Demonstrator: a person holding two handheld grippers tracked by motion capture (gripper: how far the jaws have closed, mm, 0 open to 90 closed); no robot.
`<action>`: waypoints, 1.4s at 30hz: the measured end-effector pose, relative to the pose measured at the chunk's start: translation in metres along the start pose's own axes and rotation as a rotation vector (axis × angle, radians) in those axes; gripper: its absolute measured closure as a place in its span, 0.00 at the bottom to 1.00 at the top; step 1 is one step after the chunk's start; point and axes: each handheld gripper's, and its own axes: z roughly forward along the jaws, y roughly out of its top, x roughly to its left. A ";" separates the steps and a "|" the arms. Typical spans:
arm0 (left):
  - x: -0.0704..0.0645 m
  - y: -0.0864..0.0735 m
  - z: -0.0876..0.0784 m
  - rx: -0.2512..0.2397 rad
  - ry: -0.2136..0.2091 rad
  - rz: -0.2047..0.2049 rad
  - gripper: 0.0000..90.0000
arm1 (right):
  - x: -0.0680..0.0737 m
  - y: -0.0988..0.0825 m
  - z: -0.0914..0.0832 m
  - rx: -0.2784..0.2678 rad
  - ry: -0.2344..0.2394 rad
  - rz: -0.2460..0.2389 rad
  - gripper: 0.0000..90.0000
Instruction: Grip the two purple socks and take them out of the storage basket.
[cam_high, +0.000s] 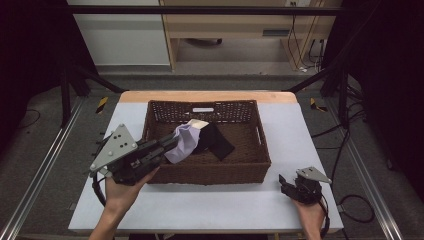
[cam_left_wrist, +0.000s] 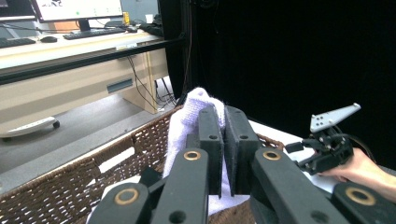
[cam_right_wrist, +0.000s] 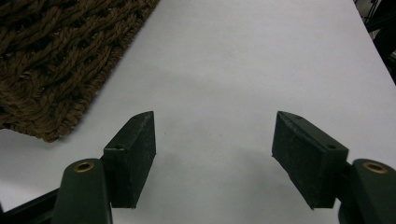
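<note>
A brown wicker basket stands in the middle of the white table. My left gripper reaches over the basket's left rim and is shut on a pale lavender cloth, which hangs from its jaws above the basket floor. In the left gripper view the cloth bulges out past the closed pads. A black cloth lies in the basket just right of the lavender one. My right gripper rests low over the table's front right, open, with nothing between its pads.
The basket's corner lies to the left of my right gripper. Bare white tabletop stretches ahead of it. A white label sits on the basket's far wall. Black frame legs and cables stand beyond the table edges.
</note>
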 end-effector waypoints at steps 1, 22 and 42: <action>-0.001 -0.001 -0.002 0.000 -0.004 -0.002 0.95 | 0.000 0.000 0.000 -0.001 0.000 0.000 0.34; -0.025 -0.071 -0.004 0.179 -0.095 -0.058 0.95 | 0.001 0.000 0.001 0.010 -0.009 -0.003 0.34; -0.025 -0.158 0.049 0.475 -0.082 -0.150 0.95 | 0.002 0.000 0.000 0.006 -0.010 -0.011 0.34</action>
